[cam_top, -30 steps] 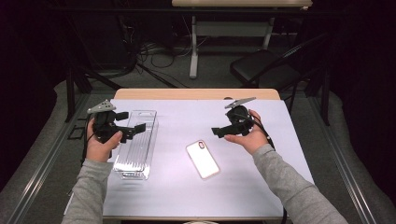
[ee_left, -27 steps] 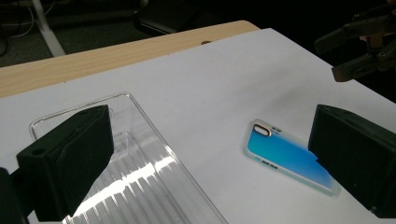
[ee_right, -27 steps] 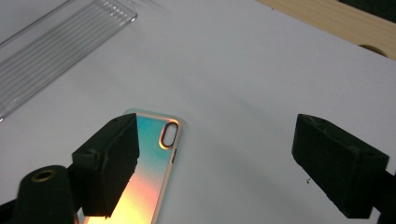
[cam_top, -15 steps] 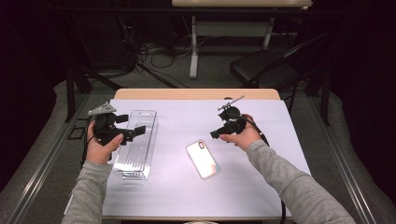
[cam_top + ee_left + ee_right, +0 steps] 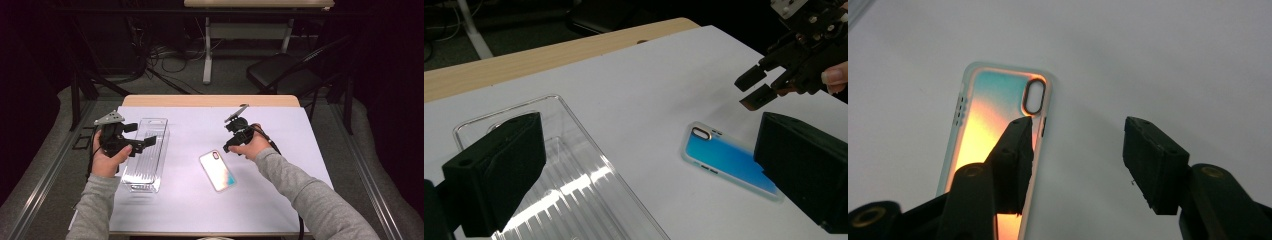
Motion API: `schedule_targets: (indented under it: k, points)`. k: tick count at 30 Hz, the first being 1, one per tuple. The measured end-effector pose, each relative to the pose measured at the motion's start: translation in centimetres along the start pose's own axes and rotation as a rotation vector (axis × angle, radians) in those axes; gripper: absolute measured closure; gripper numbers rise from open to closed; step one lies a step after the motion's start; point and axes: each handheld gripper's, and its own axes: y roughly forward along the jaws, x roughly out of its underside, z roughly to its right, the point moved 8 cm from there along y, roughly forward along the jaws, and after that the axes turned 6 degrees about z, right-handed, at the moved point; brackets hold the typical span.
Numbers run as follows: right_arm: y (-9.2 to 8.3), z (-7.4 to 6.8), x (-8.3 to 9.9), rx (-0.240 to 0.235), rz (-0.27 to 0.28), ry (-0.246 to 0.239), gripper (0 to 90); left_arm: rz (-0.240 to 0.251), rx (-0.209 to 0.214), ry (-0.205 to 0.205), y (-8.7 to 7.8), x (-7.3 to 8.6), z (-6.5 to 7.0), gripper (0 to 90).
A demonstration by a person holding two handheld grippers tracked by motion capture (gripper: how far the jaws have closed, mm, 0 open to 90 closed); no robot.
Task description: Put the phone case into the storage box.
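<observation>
Landmark is the phone case (image 5: 217,170), lying flat on the white table cover (image 5: 280,200), camera cutout end pointing away from you. The high view shows its back as iridescent, the left gripper view as blue, and the right gripper view as orange and teal.

Your right gripper (image 5: 231,146) hangs just above the case's far end, tilted down toward it. Jaws are apart with nothing between them. In the right gripper view (image 5: 1075,155) one jaw overlaps the case edge next to the cutout and the other sits over bare cover beside the case. I cannot tell from any view whether the jaw tip touches the case. Your right hand (image 5: 250,146) wraps the gripper body, and the grey plate points up and away from the case.

Your left gripper (image 5: 142,141) is well apart from the case, on its left. It is held over the clear plastic tray (image 5: 145,155), which lies lengthwise on the cover, roughly parallel to the case. Jaws are wide apart and empty. In the left gripper view (image 5: 649,170) one jaw sits over the tray's ribbed floor and the other hides the case's near corner. That view also shows your right gripper (image 5: 756,87) above the case's far end. Your left hand (image 5: 107,159) holds the gripper from below.

The wooden table edge (image 5: 210,100) lies beyond the case, past the cover.
</observation>
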Motion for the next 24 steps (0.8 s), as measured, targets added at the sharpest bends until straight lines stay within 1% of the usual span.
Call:
schedule_targets:
  k: [1, 3, 4, 5, 6, 8, 9, 10, 11, 13, 14, 15, 16, 17, 19, 24]
  points:
    - [0.3, 0.0, 0.2, 0.016, -0.017, -0.015, 46.0, 0.003, 0.001, -0.002, -0.1, 0.0, 0.0, 0.5]
    - [0.4, 0.0, 0.3, 0.019, -0.024, -0.020, 46.6, 0.006, -0.004, -0.008, -0.2, -0.1, -0.1, 0.5]
    - [0.6, -0.1, 0.3, 0.030, -0.036, -0.022, 51.2, 0.011, -0.006, -0.010, -0.3, -0.1, -0.2, 0.6]
    - [0.6, -0.1, 0.3, 0.030, -0.036, -0.022, 51.2, 0.013, -0.006, -0.011, -0.4, -0.1, -0.2, 0.6]
    - [0.7, -0.2, 0.3, 0.027, -0.030, -0.024, 53.2, 0.014, -0.008, -0.013, -0.4, -0.1, -0.2, 0.6]
    - [1.1, -0.6, 0.5, 0.022, -0.050, -0.023, 55.5, 0.015, -0.007, -0.012, -0.5, -0.1, -0.2, 0.9]
    - [1.1, -0.6, 0.5, 0.022, -0.050, -0.023, 55.5, 0.014, -0.008, -0.011, -0.5, -0.1, -0.2, 0.9]
    - [1.2, -0.8, 0.6, 0.020, -0.068, -0.006, 55.5, 0.015, -0.008, -0.011, -0.5, -0.1, -0.2, 0.9]
    - [1.3, -0.9, 0.8, 0.017, -0.092, -0.006, 55.5, 0.015, -0.008, -0.012, -0.5, -0.1, -0.3, 0.9]
    - [1.6, -0.9, 0.9, 0.021, -0.102, -0.020, 56.6, 0.015, -0.009, -0.013, -0.6, -0.1, -0.3, 1.0]
    - [1.9, -1.1, 1.2, 0.007, -0.113, 0.010, 57.4, 0.017, -0.009, -0.016, -0.6, -0.1, -0.3, 1.1]
    - [1.9, -1.1, 1.2, 0.007, -0.113, 0.010, 57.4, 0.018, -0.009, -0.017, -0.6, -0.1, -0.3, 1.1]
    - [2.1, -1.4, 1.4, -0.002, -0.129, 0.035, 60.5, 0.018, -0.008, -0.016, -0.6, -0.1, -0.3, 1.1]
    - [2.1, -1.4, 1.4, -0.002, -0.129, 0.035, 60.5, 0.018, -0.009, -0.016, -0.6, -0.1, -0.3, 1.1]
    - [2.3, -1.5, 1.6, -0.015, -0.145, 0.056, 60.6, 0.018, -0.010, -0.018, -0.7, -0.1, -0.3, 1.2]
    - [2.6, -1.6, 1.8, -0.017, -0.157, 0.077, 60.6, 0.018, -0.009, -0.023, -0.6, -0.1, -0.3, 1.2]
